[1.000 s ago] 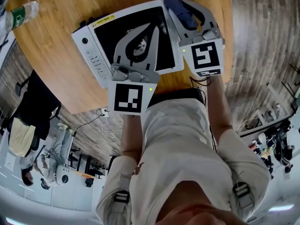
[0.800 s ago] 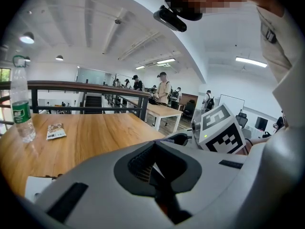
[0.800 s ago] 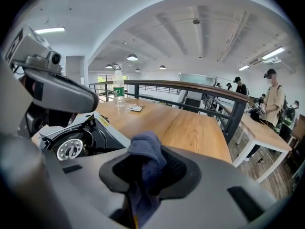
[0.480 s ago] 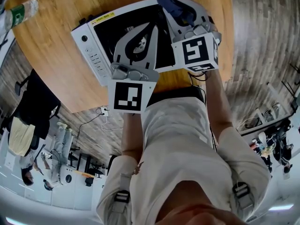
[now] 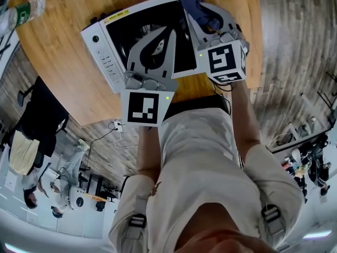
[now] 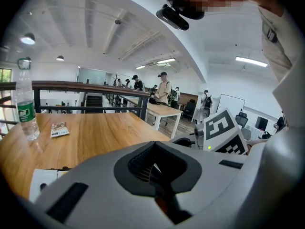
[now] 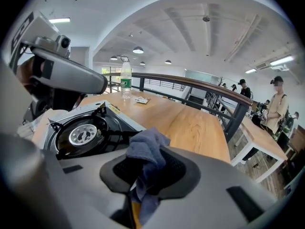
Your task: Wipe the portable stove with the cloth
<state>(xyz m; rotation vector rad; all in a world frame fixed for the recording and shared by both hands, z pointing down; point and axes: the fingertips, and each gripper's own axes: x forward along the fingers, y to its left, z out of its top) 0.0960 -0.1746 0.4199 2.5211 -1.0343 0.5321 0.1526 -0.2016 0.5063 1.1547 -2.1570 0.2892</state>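
Note:
The portable stove [image 5: 102, 54], a white body with a black top and a round burner [image 7: 81, 133], lies on the wooden table [image 5: 58, 51]. My right gripper [image 5: 196, 8] is shut on a crumpled blue cloth [image 5: 192, 0] at the stove's far right corner. In the right gripper view the cloth [image 7: 145, 149] bulges up between the jaws, with the stove [image 7: 121, 124] just to its left. My left gripper [image 5: 169, 30] hovers over the black top near the burner. Its jaws meet and hold nothing [image 6: 153, 167].
A plastic water bottle [image 5: 21, 12] stands at the table's far left, also seen as a bottle [image 6: 26, 109] beside a small packet [image 6: 59, 129]. The table edge runs close to the person's body. People and other tables are in the background hall.
The right gripper with the cloth slid left over the stove's right edge, then eased back slightly. The left gripper stayed put.

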